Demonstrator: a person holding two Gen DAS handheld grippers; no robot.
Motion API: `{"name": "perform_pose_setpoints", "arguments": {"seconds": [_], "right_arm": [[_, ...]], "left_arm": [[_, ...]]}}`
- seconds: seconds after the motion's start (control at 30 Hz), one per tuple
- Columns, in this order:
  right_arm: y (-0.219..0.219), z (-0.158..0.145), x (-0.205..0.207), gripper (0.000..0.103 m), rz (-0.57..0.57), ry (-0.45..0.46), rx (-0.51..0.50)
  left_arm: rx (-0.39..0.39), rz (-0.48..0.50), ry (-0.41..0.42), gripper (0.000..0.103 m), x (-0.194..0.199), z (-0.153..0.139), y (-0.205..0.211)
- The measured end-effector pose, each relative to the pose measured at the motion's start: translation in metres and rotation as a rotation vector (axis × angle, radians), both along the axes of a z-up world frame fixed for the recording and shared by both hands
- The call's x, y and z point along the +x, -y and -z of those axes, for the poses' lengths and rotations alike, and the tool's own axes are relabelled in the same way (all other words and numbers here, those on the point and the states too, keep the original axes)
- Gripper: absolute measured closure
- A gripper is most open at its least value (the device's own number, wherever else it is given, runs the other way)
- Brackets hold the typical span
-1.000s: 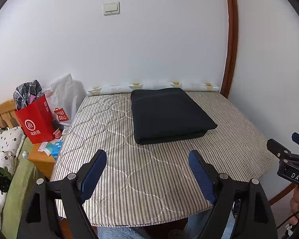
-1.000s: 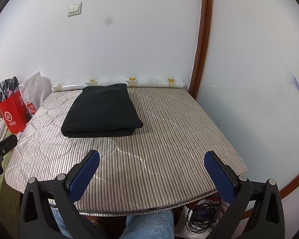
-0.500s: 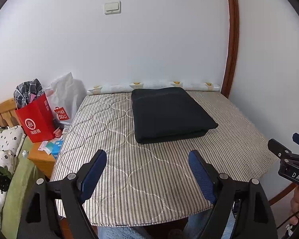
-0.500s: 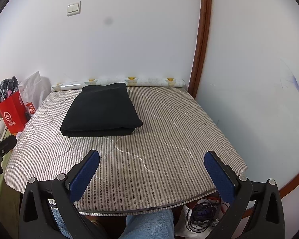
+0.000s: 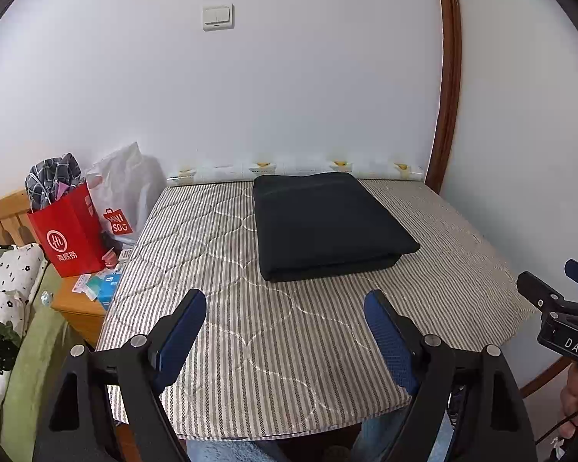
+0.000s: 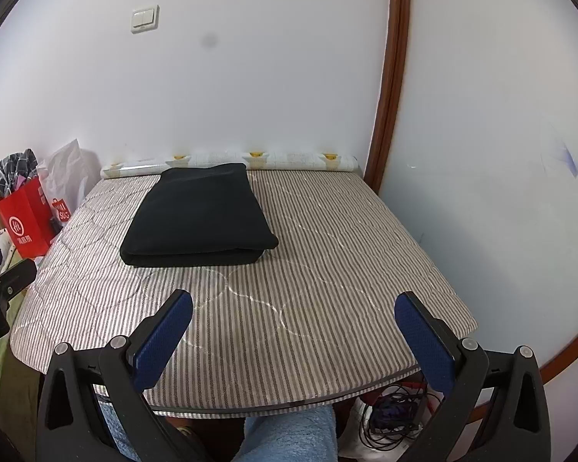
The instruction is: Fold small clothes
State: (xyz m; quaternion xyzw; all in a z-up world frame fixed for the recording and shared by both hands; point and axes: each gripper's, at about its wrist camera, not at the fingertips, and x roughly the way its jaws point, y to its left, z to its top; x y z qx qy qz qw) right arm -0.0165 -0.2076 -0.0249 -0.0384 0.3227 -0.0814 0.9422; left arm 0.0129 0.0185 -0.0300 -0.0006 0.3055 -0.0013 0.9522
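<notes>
A black garment [image 5: 327,223] [image 6: 200,217] lies folded into a thick neat rectangle on the striped quilted table [image 5: 231,346] [image 6: 327,288], toward the far side. My left gripper [image 5: 285,308] hangs over the table's near edge, open, nothing between its blue pads. My right gripper [image 6: 293,308] is also open and empty above the near edge, to the right of the garment. Both stand well short of the garment. The right gripper also shows at the right edge of the left wrist view [image 5: 558,300], held by a hand.
A red paper bag [image 5: 67,231] and a white plastic bag [image 5: 127,192] stand on a wooden bedside cabinet [image 5: 77,308] left of the table. A patterned roll [image 6: 231,161] lies along the wall. Walls close the far and right sides. Cables [image 6: 389,415] lie under the table.
</notes>
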Motion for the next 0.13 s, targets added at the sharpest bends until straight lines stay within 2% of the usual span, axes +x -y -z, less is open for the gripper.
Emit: {"name": "perform_pose_setpoints", "arguments": {"seconds": [0.13], "right_arm": [[-0.0049, -0.0001, 0.0027, 0.0, 0.004, -0.006, -0.011]], "left_arm": [[0.012, -0.011, 0.002, 0.02, 0.0058, 0.0012, 0.0009]]}}
